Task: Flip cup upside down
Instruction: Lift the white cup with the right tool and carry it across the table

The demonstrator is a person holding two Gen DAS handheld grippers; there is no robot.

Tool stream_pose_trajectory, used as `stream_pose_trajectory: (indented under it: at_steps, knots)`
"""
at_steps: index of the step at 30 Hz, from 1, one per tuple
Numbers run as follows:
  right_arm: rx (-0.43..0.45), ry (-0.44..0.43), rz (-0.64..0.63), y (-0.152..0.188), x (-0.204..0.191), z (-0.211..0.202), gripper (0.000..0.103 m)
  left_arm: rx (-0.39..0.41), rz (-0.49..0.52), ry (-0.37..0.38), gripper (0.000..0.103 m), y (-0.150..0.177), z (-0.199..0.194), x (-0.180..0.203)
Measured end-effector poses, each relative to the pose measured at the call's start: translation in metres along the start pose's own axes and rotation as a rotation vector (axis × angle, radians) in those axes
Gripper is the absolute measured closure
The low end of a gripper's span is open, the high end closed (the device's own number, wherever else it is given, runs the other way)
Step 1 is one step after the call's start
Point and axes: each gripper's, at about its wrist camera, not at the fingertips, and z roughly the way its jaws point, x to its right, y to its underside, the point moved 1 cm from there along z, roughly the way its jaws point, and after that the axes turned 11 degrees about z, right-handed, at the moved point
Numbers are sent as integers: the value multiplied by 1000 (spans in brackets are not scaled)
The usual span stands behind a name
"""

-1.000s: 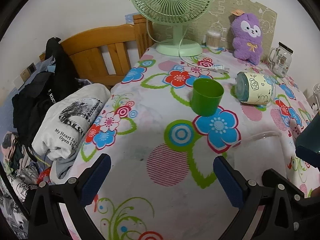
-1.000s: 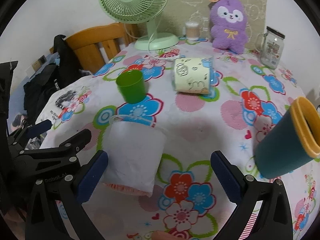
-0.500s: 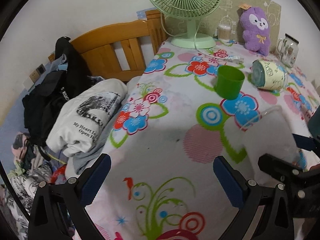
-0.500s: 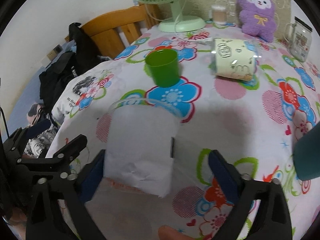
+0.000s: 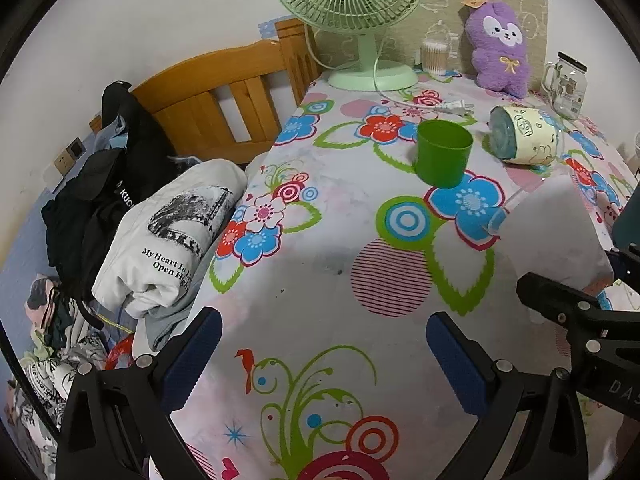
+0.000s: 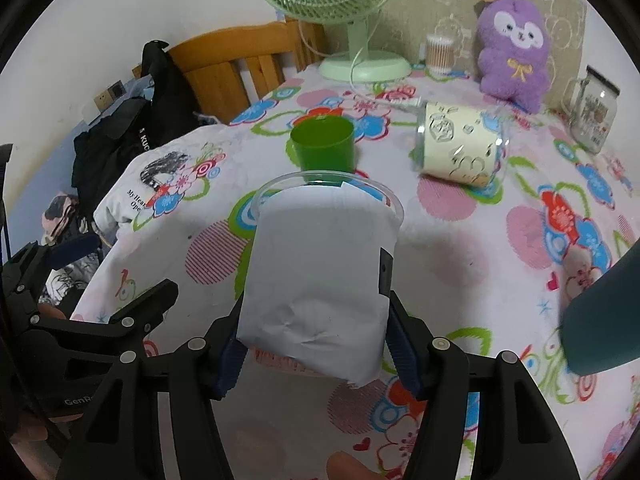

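Observation:
A clear plastic cup with a white paper sleeve [image 6: 320,276] stands upright on the flowered tablecloth [image 6: 452,248]. My right gripper [image 6: 316,344] is shut on its lower body, one blue pad on each side. The cup also shows at the right of the left wrist view [image 5: 556,232]. My left gripper [image 5: 320,364] is open and empty above the table's near-left corner, left of the cup.
A green cup [image 6: 323,143] stands behind the held cup. A cream patterned cup [image 6: 460,144] lies on its side. A teal cup [image 6: 604,316] is at the right. A fan [image 6: 352,20], plush toy [image 6: 516,48] and glass jar [image 6: 594,110] stand at the back. Clothes [image 5: 168,232] lie left.
My right gripper has moved in and closed on the sleeved cup. The left gripper has drawn back toward the table's near-left corner, still open.

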Motion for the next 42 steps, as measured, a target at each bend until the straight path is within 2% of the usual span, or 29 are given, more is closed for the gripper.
stream_pose_trajectory:
  at_steps: [10, 25, 31, 35, 42]
  knots:
    - [71, 24, -29, 0, 5, -36, 39, 38, 16, 22, 0, -7, -22, 14]
    - [131, 134, -44, 34, 47, -102, 39, 97, 94, 80, 0, -10, -59, 69]
    - [117, 190, -42, 53, 66, -111, 39, 91, 107, 117, 0, 3, -62, 95]
    - [69, 167, -11, 70, 77, -113, 39, 74, 127, 136, 0, 13, -63, 113]
    - [21, 204, -11, 94, 89, -116, 39, 50, 142, 144, 0, 32, -67, 127]
